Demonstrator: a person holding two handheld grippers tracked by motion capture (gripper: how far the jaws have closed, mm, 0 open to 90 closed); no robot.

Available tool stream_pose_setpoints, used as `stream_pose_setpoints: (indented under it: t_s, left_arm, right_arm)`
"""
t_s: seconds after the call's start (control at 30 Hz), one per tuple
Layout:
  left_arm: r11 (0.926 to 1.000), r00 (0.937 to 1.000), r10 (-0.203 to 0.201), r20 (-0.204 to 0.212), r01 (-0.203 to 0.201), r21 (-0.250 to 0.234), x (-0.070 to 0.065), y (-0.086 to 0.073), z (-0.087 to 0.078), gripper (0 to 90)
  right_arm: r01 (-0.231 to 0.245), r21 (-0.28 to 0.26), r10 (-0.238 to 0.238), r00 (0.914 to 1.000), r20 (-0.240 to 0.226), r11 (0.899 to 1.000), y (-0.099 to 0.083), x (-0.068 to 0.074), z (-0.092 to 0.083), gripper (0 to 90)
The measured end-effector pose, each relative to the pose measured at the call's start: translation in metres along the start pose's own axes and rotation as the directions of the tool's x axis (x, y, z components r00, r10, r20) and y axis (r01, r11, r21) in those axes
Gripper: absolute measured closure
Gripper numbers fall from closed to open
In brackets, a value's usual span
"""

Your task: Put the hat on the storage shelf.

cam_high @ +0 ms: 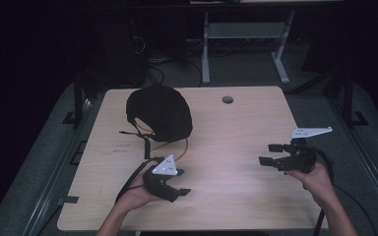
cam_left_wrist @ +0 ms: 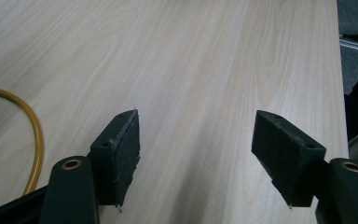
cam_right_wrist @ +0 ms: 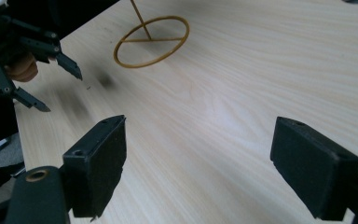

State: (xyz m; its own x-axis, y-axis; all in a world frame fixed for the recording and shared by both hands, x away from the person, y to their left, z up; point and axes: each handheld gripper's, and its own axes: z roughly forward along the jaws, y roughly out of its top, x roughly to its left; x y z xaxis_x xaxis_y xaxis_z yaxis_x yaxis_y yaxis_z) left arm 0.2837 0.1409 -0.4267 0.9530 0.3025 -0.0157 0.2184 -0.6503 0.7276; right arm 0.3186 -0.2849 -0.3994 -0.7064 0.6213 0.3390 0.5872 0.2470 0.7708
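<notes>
On the far left part of the wooden table (cam_high: pixel 236 147) you have the black cap (cam_high: pixel 160 112), with its yellow cord (cam_high: pixel 179 147) looping out onto the wood toward you. Just on your side of that loop your left gripper (cam_high: pixel 177 183) hovers with its jaws wide apart and only bare wood between them. Well off to the right, your right gripper (cam_high: pixel 270 154) points toward the cord, jaws likewise spread and empty.

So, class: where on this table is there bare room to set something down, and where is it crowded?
Free: the wood between the left gripper and the right gripper, and the far right stretch around the round hole. Crowded: the far left, with the black cap and its yellow cord.
</notes>
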Motion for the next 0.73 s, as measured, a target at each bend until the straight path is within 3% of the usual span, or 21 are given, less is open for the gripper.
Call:
stream_pose_setpoints:
  t_s: [0.53, 0.73]
  left_arm:
    - [1.0, 1.0, 0.003, 0.002, -0.003, 0.006, -0.002, 0.0, 0.0, 31.0]
    - [1.0, 1.0, -0.001, 0.005, 0.001, 0.005, -0.002, -0.001, 0.001, 30.9]
  right_arm:
    - [-0.031, 0.012, 0.031, 0.9995, -0.002, 0.999, -0.036, 0.005, -0.005, 17.7]
    - [-0.046, -0.009, 0.046, 0.9989, -0.005, 0.999, -0.058, 0.015, -0.005, 17.2]
